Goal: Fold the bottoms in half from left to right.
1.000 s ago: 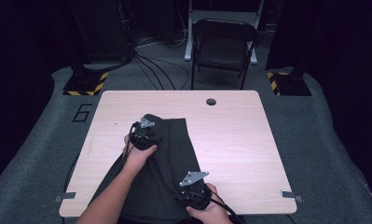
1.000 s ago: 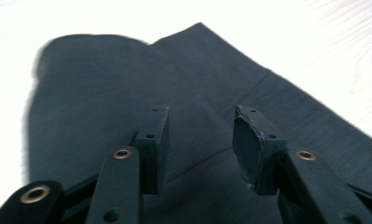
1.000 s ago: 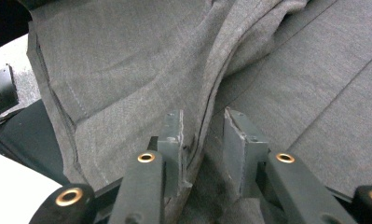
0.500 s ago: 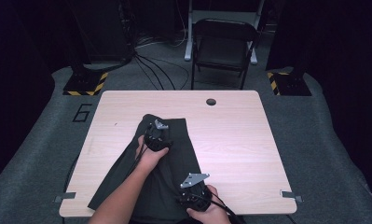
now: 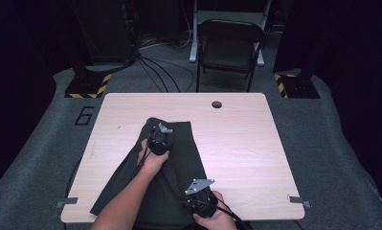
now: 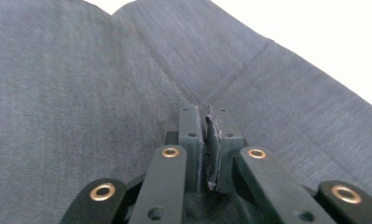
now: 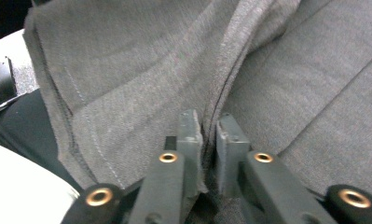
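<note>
Dark cloth on a desk, pinched by two hand-held grippers.

The cloth [image 5: 179,158] lies spread across the near half of the wooden desk [image 5: 246,139], its near part hanging over the front edge. The left hand-held gripper [image 5: 159,139] sits on the cloth's far end; its jaws have just been closing and now stand together, with a thin fold of the cloth [image 6: 212,140] caught between them. The right hand-held gripper [image 5: 198,194] rests on the cloth by the front edge; its jaws have likewise just been closing and now clamp a raised ridge of cloth [image 7: 210,135]. Compared with a second ago, the left hand-held gripper has shifted slightly to the right along the cloth's far end.
</note>
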`<state>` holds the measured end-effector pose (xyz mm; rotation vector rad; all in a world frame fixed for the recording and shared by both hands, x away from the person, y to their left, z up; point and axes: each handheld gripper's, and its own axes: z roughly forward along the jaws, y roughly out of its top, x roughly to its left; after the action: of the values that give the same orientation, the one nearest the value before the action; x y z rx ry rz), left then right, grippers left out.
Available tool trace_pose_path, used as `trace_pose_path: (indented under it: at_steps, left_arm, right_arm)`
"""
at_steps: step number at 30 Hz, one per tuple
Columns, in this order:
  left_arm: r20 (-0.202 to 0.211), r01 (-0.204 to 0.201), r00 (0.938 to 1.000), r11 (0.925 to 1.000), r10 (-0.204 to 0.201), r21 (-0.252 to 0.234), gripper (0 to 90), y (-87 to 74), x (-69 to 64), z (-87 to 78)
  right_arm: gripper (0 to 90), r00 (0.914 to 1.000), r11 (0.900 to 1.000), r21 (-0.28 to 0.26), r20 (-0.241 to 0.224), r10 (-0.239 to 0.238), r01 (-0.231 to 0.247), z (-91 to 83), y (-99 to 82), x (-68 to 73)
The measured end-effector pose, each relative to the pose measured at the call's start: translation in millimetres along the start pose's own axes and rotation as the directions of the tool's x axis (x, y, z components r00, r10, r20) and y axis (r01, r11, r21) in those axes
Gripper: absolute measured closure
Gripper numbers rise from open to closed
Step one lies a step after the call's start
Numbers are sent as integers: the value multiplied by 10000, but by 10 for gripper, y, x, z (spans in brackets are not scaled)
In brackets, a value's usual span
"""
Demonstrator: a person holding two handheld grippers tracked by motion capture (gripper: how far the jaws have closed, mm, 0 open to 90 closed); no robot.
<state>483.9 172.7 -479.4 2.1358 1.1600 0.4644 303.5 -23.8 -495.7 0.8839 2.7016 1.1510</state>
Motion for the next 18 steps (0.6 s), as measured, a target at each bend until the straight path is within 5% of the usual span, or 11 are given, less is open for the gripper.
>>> trace_pose_path:
  at_steps: [3, 10, 18]
  left_arm:
    - [129, 304, 9995, 9968, -295, -740, 859, 56, 28, -133]
    - [53, 225, 9997, 9861, -219, -1645, 860, 259, 25, -417]
    - [-192, 142, 9996, 9768, -188, -2136, 860, 470, 43, -673]
  right_arm:
    - [864, 10000, 9999, -161, -70, -16, 15, -63, 29, -2]
    - [868, 9998, 9969, -783, -187, 55, -70, -268, 146, -30]
    - [869, 9999, 9897, -1429, -111, -92, 75, -495, 324, -89]
